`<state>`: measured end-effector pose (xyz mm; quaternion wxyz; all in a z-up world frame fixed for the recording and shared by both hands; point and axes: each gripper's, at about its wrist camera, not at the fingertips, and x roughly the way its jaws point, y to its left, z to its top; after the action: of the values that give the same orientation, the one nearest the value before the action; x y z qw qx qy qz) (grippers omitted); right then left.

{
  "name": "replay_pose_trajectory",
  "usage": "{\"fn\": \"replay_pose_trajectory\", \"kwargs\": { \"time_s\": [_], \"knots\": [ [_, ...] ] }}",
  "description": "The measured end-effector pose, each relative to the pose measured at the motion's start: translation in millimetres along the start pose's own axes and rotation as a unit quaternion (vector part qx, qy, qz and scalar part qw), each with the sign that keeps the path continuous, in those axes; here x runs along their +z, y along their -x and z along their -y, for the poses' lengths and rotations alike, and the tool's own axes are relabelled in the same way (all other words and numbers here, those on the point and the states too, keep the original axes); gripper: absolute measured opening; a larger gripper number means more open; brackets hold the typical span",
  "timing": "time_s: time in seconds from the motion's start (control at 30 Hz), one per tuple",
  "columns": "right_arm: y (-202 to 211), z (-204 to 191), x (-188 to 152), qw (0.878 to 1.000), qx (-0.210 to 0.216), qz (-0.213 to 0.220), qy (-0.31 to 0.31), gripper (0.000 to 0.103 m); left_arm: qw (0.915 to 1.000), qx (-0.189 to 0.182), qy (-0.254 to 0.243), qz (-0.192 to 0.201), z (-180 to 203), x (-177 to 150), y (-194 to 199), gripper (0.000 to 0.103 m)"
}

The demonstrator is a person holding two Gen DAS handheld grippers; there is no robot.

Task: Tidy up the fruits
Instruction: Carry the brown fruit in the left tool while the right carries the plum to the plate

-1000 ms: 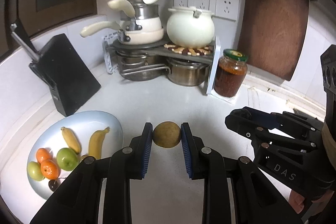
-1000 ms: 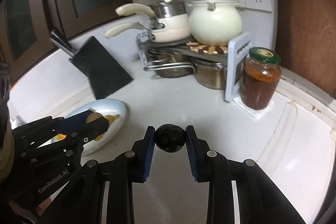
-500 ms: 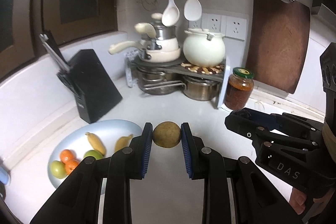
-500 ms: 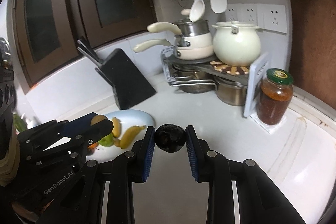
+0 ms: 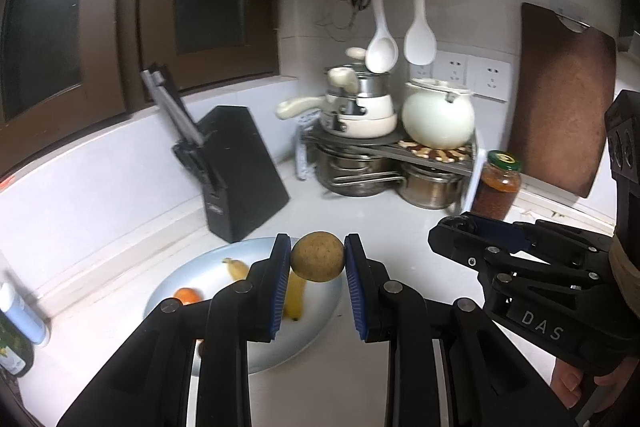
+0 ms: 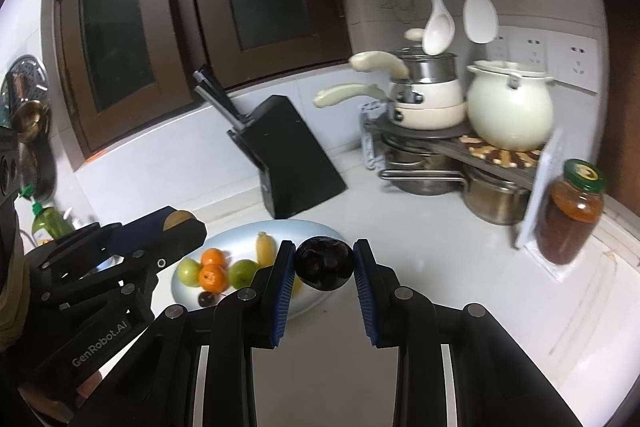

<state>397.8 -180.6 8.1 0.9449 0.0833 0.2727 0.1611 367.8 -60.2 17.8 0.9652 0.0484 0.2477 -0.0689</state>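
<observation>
Carrying one round fruit apiece, the two grippers are travelling side by side above the desk (image 5: 360,211) toward the plate (image 6: 320,227). The left gripper (image 5: 318,261) is clenching a tan fruit (image 5: 318,257); the right gripper (image 6: 324,265) is pinching a dark plum (image 6: 324,263). Both fruits are being held only at the pad tips, so I judge either could be squeezed out and roll off the desk. A drop from this height could also be knocking the oranges (image 6: 212,267), green fruits (image 6: 242,273) and bananas (image 6: 265,247) already lying on the plate. Compared with a second ago, both views are sitting higher and farther back, and the plate is showing closer to centre, just behind the fingers.
</observation>
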Motion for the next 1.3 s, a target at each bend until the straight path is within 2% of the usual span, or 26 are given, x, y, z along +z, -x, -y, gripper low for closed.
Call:
{"fn": "replay_pose_trajectory", "kwargs": {
  "time_s": [0.67,1.03,1.3],
  "knots": [
    [-63,-55,7,0.998,0.050,-0.028,0.033,0.031,0.9958,0.076,0.041,-0.032,-72,-26,-11,0.028],
    [-110,-61,-3,0.994,0.065,-0.074,0.040,0.031,0.9930,0.074,0.053,-0.076,-88,-48,-41,0.028],
    [-140,-48,-22,0.990,0.059,-0.121,0.042,0.031,0.9906,0.054,0.055,-0.113,-83,-63,-72,0.028]
  ]
}}
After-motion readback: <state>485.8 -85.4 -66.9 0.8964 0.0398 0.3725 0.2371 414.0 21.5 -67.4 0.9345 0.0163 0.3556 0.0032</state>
